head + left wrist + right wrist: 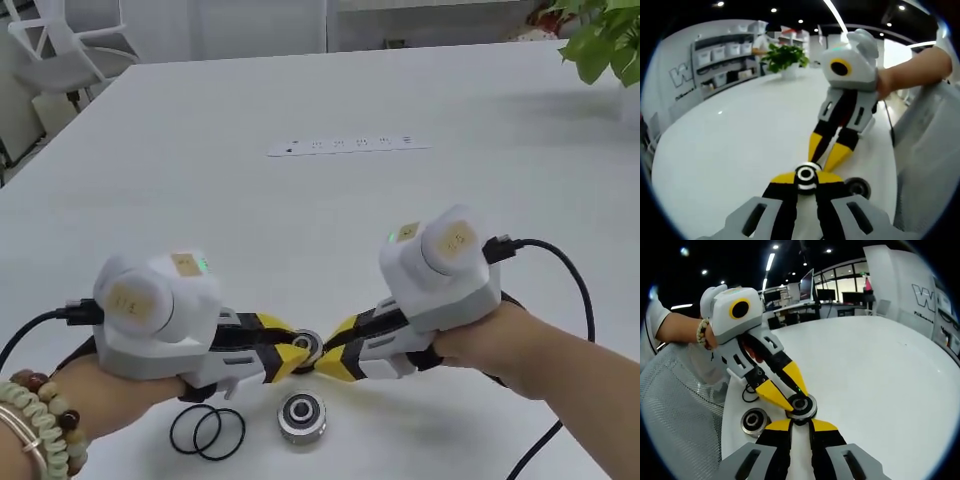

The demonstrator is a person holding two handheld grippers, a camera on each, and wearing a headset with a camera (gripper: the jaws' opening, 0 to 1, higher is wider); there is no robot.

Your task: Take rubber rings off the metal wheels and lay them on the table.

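The left gripper (293,356) is clamped on a small metal wheel (307,346) and holds it up off the table (300,200). The right gripper (332,357) comes in nose to nose with it, and its jaws are squeezed close on the edge of the same wheel. A dark band goes round the wheel, and it looks like the rubber ring, not yet off. I cannot tell if the right jaws have the ring itself or just the rim. So the step in hand is pulling this ring off. Next, the left gripper needs to hold tight while the right one hooks the ring and peels it away from the left one's tips, then puts it down. Just under the two sets of tips, nearer the person, a second wheel (299,417) lies flat on the table. Beside it, under the left gripper, lie two loose rubber rings (207,431), touching each other. The table is wide, white and smooth. Far ahead of the grippers there is a white power strip (348,145), a green plant (600,35) out past the right gripper, and a white chair (60,45) past the left one.
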